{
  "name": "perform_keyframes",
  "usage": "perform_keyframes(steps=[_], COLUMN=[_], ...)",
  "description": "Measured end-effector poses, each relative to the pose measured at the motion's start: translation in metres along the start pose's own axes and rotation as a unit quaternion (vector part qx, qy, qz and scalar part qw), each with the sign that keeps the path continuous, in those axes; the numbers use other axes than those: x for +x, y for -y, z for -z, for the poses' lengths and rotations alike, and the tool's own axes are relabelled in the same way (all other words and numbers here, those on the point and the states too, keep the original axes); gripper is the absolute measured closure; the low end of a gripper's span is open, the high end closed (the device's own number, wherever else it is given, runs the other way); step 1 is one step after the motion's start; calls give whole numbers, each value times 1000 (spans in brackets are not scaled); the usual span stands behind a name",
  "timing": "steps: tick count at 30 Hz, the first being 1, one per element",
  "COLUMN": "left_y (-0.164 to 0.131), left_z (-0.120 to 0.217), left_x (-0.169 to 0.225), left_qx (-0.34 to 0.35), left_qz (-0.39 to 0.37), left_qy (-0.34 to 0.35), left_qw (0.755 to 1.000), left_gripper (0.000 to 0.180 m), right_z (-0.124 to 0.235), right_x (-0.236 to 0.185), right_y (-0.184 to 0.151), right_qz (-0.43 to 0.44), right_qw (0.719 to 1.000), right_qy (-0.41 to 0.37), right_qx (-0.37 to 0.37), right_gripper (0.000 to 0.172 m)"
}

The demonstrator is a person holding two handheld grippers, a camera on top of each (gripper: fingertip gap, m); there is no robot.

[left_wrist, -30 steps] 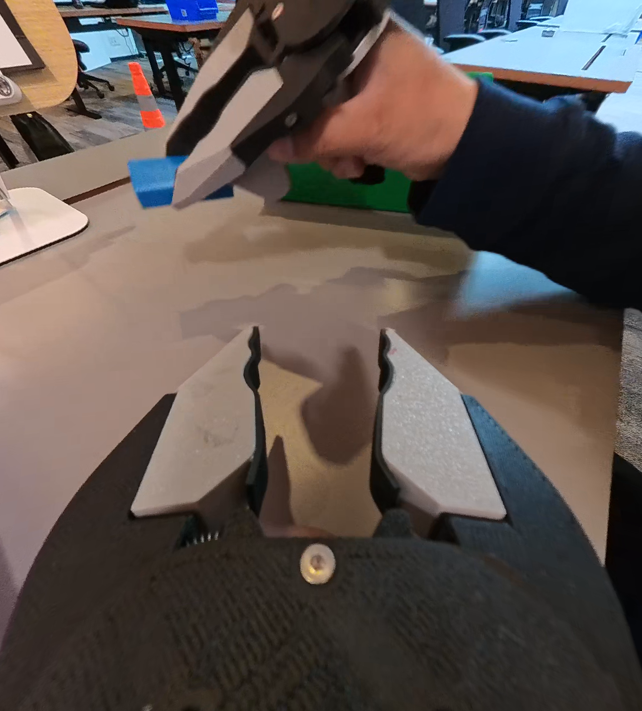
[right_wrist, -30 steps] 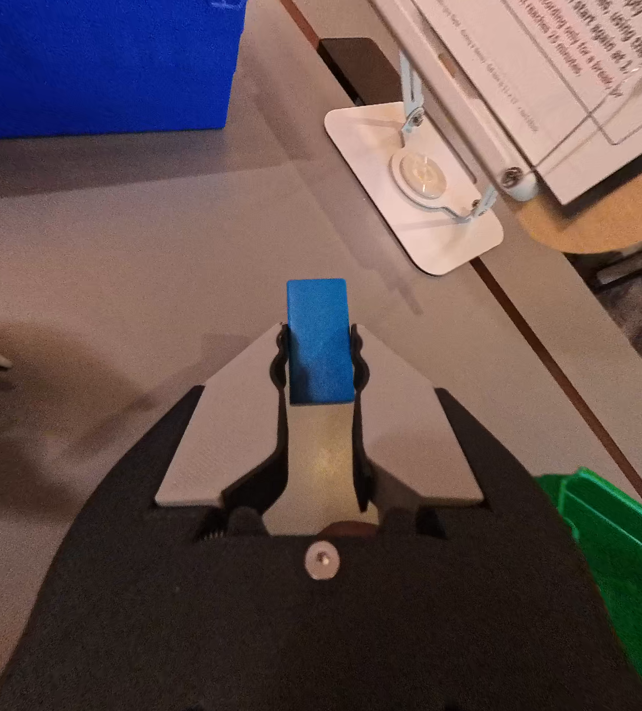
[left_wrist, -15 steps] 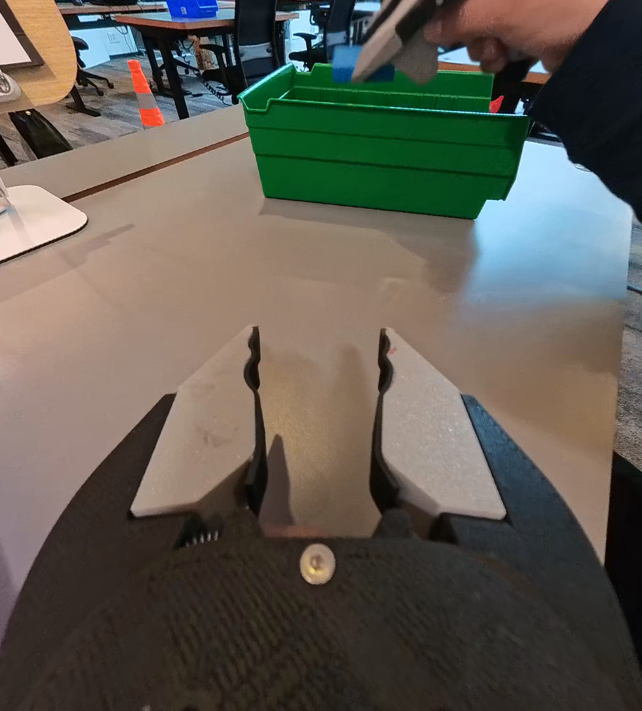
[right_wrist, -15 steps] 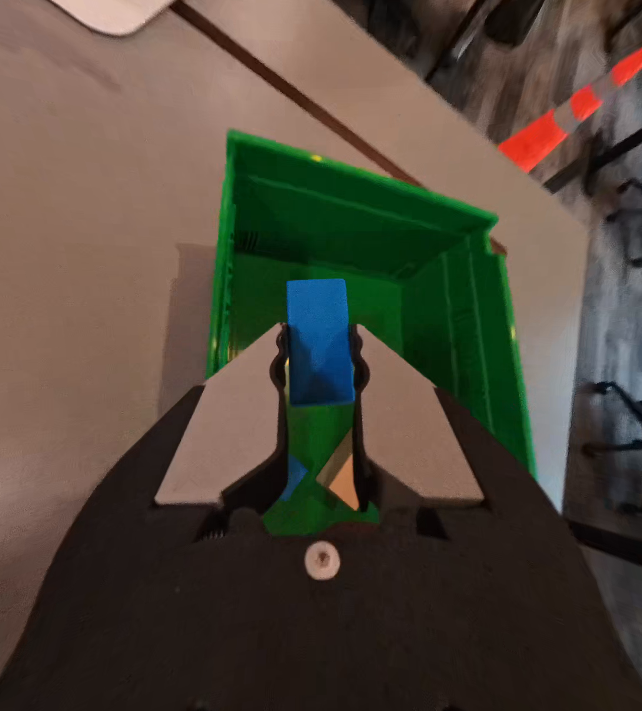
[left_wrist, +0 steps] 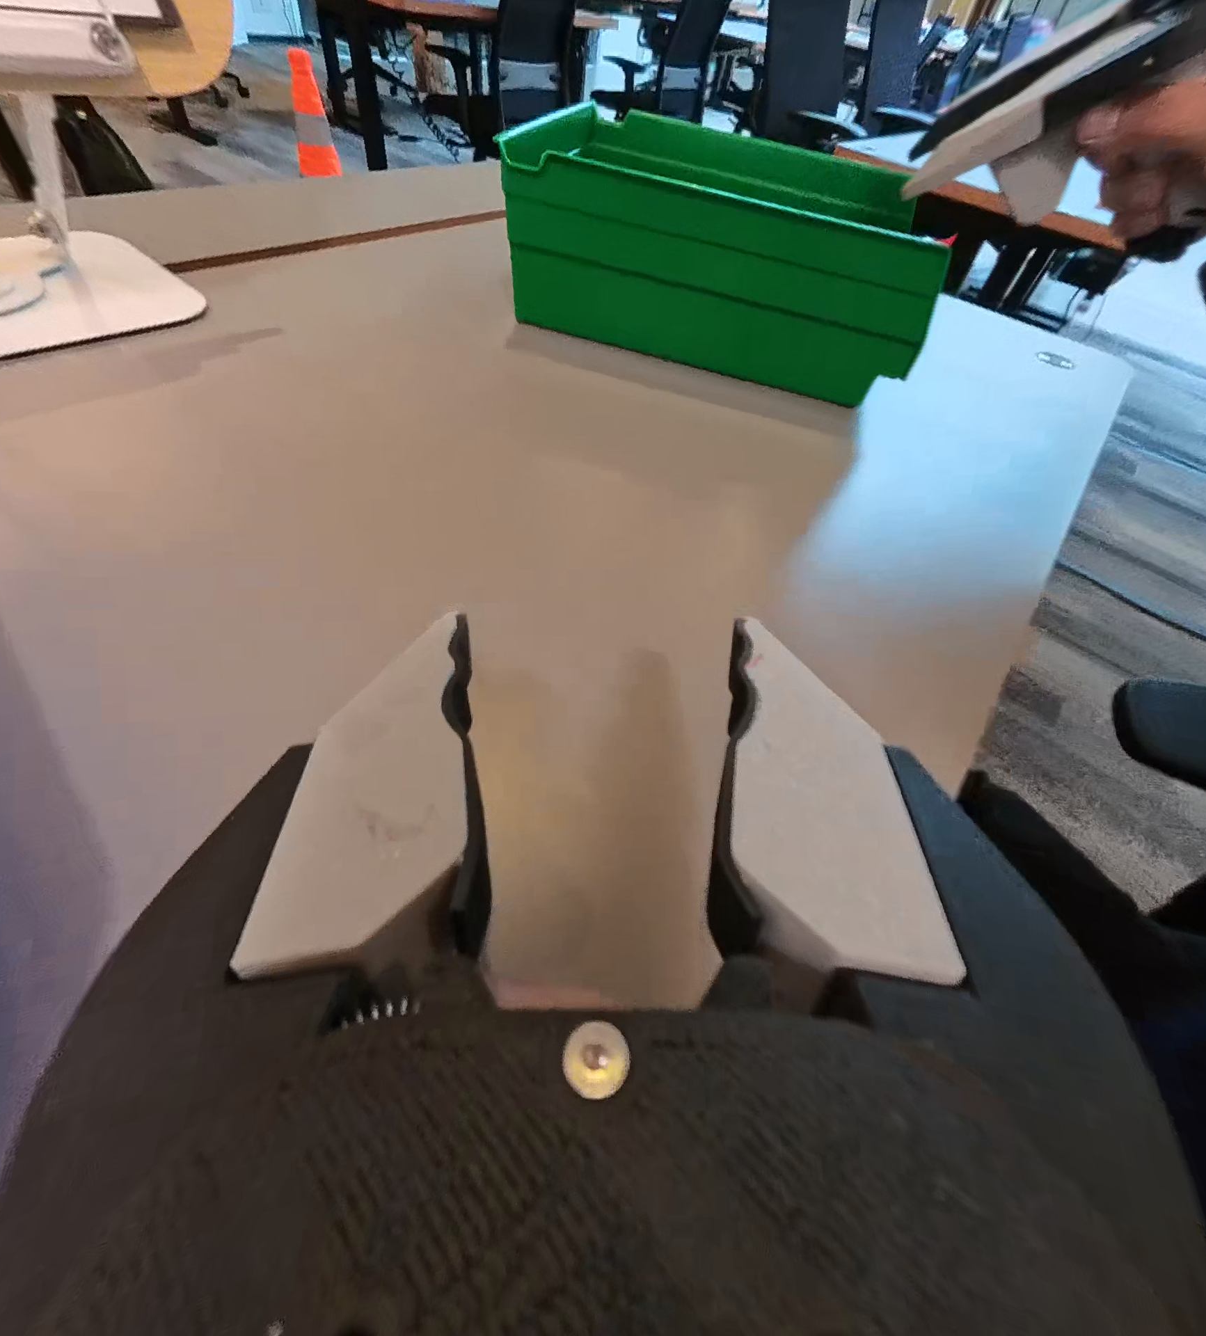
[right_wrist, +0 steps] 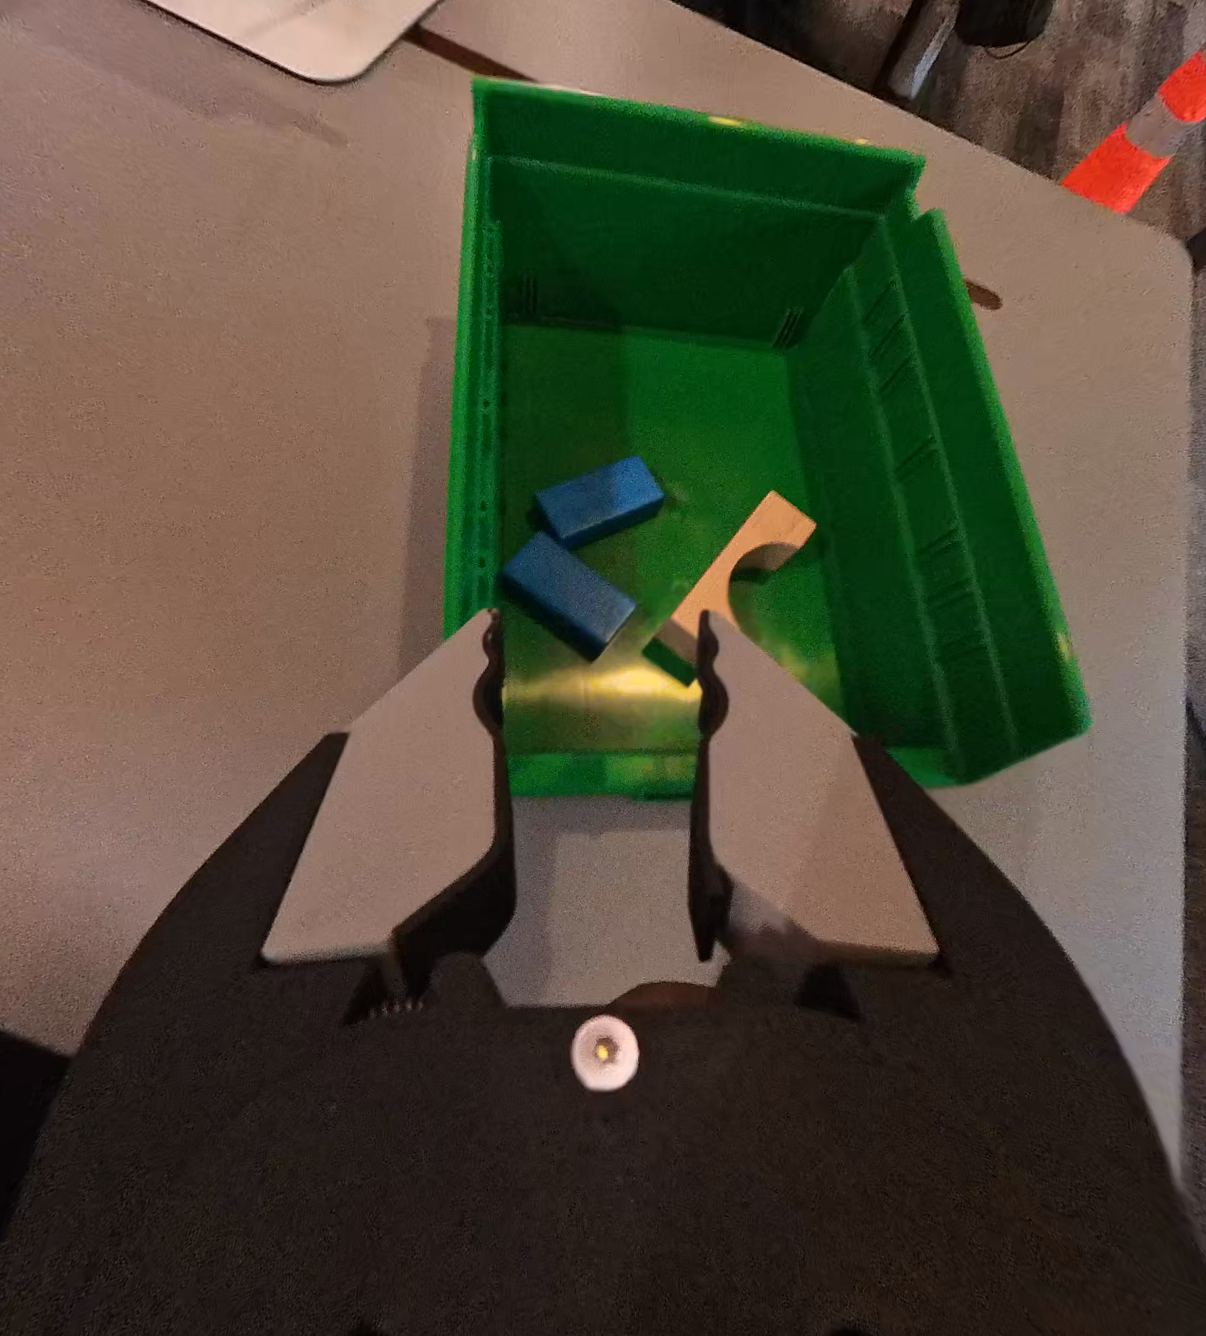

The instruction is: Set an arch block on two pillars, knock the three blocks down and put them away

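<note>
Now all three blocks are lying in the green bin [right_wrist: 896, 463]: two blue pillar blocks [right_wrist: 598, 499] [right_wrist: 565, 597] are resting side by side just beyond the right gripper's [right_wrist: 598, 622] left fingertip, and the wooden arch block [right_wrist: 737, 571] is lying tilted on its side, one end reaching down beside the right fingertip. Half a second ago one blue block was sitting pinched between these fingers above the bin; it is no longer there, and a second blue block is showing on the bin floor. That suggests the last block has just been let go, so the putting-away looks finished.

The right gripper's fingers [right_wrist: 412, 788] are standing moderately apart over the near end of the bin, with nothing between the pads and nothing touching them. From the left wrist view this gripper is hanging above the bin's far right corner in a hand [left_wrist: 1164, 155].

The left gripper [left_wrist: 598, 629] is hovering over bare table [left_wrist: 296, 506], well short of the bin, its fingers [left_wrist: 802, 788] spread wide and slightly wider than before, holding nothing.
</note>
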State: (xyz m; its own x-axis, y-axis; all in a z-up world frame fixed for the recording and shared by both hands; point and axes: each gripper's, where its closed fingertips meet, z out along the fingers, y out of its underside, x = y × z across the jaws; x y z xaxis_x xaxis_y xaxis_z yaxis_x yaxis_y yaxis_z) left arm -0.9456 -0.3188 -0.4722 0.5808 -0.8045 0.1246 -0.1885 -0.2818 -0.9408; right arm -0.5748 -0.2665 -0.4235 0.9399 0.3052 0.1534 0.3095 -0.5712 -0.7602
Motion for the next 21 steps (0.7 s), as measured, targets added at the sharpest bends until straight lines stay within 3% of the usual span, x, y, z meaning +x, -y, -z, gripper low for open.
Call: perform_keyframes(steps=[4,8,13,16,18,21], left_y=[-7,-19,-14,-12,-7,11], left_z=[53,99,144,161,167,172], left_x=[-8,-39,-70,-90,-102,-125], left_qx=[8,3,36,40,42,53], left_qz=[8,45,100,99,102,101], left_qy=[27,81,122,165,178,196], left_qw=[1000,996,987,981,978,974], left_gripper=[110,103,98,98,97,97], right_z=[16,-16,-60,-78,-88,-91], right_x=[-19,-57,-73,-97,-111,-104], right_y=[-35,-43,-15,6,20,50], right_qz=[-33,-20,1,-28,-23,-14], right_qw=[998,993,995,989,987,992], right_qy=[44,113,96,137,145,83], right_qx=[9,-9,29,55,60,95], right_gripper=[130,120,117,103,106,106])
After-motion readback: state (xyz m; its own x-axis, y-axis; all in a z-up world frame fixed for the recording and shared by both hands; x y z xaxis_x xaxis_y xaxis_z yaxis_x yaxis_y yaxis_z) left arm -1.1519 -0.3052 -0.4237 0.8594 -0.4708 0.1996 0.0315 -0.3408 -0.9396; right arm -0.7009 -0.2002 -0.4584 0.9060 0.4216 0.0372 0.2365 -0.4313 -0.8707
